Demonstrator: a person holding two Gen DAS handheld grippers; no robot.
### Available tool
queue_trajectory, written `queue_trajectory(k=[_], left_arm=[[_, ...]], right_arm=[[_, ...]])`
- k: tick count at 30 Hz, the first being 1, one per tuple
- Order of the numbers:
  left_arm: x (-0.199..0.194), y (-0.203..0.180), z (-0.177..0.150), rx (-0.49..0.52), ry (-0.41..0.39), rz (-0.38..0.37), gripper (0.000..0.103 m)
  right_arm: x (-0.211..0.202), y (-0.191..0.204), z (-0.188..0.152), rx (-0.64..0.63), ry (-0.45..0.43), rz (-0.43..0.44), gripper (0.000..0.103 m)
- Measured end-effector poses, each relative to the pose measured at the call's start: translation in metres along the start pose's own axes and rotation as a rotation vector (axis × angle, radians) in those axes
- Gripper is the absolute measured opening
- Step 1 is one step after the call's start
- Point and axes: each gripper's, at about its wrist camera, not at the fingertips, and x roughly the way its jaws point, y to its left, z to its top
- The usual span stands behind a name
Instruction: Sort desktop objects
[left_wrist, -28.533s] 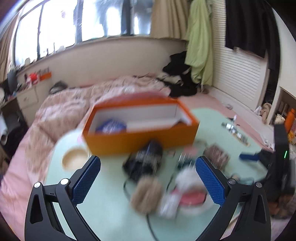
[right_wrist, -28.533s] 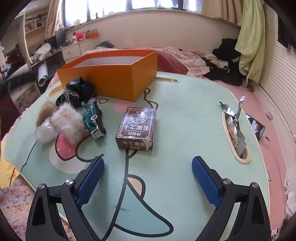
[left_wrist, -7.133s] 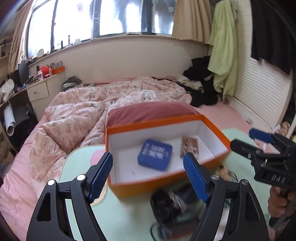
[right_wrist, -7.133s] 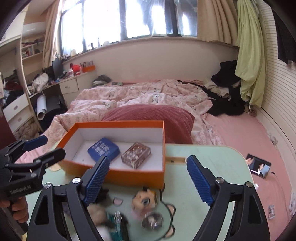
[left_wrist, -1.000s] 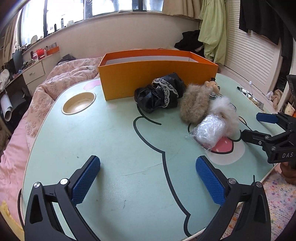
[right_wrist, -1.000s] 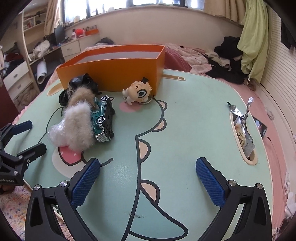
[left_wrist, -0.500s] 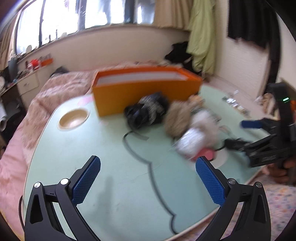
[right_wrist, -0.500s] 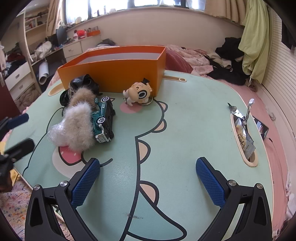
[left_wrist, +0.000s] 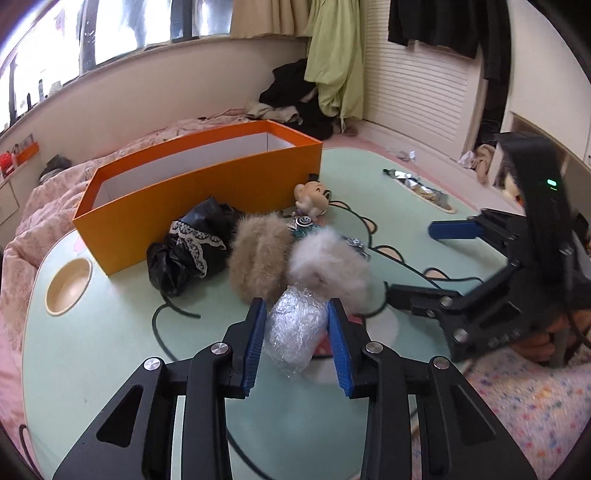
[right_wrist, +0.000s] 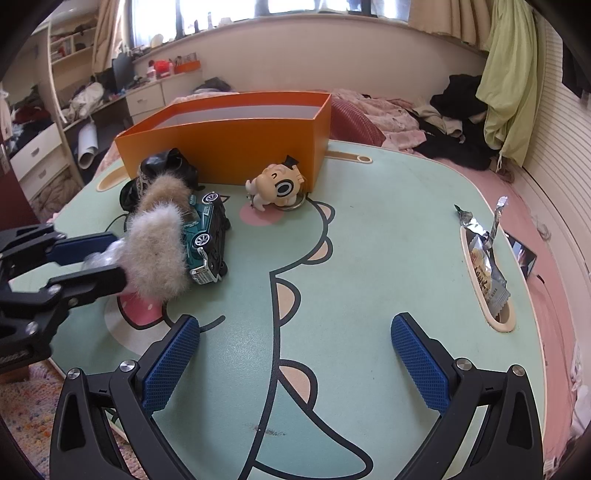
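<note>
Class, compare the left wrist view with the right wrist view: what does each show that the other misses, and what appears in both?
Only the left wrist view shows the round wooden cup recess in the tabletop and the left gripper, whose jaws have just been closing, pressed on the crinkly clear plastic-wrapped bundle.

Only the right wrist view shows the green toy car plainly, the cluttered desk drawers, and the open right gripper's blue pads over bare table.

Both show the orange cardboard box, the cream cartoon figurine, the two fluffy fur pompoms and the foil snack packet.
</note>
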Motion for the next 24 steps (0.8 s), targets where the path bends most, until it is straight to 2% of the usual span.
queue_trajectory(k=[5, 8, 10, 11, 12, 16, 18, 22, 24], left_arm=[[-0.024, 0.012, -0.028, -0.058, -0.021, 0.078, 0.035], [-0.030, 0.023, -0.038, -0.124, -0.053, 0.092, 0.038], [-0.027, 0.028, -0.039, -0.150, -0.043, 0.099, 0.053], [-0.024, 0.029, -0.038, -0.156, -0.029, 0.106, 0.066], [-0.021, 0.029, -0.038, -0.155, -0.018, 0.114, 0.071], [-0.014, 0.020, -0.038, -0.113, 0.003, 0.132, 0.074], [-0.012, 0.018, -0.039, -0.099, 0.004, 0.138, 0.079], [-0.011, 0.022, -0.040, -0.105, -0.002, 0.137, 0.085], [-0.009, 0.022, -0.040, -0.106, 0.003, 0.140, 0.095]], right_arm=[[0.000, 0.000, 0.000, 0.000, 0.000, 0.000, 0.103], [0.000, 0.000, 0.000, 0.000, 0.000, 0.000, 0.103], [0.000, 0.000, 0.000, 0.000, 0.000, 0.000, 0.103], [0.000, 0.000, 0.000, 0.000, 0.000, 0.001, 0.103], [0.000, 0.000, 0.000, 0.000, 0.000, 0.001, 0.103], [0.000, 0.000, 0.000, 0.000, -0.001, 0.000, 0.103], [0.000, 0.000, 0.000, 0.000, -0.001, 0.000, 0.103], [0.000, 0.000, -0.001, 0.000, -0.002, 0.000, 0.103], [-0.001, 0.000, -0.001, 0.000, -0.003, -0.001, 0.103]])
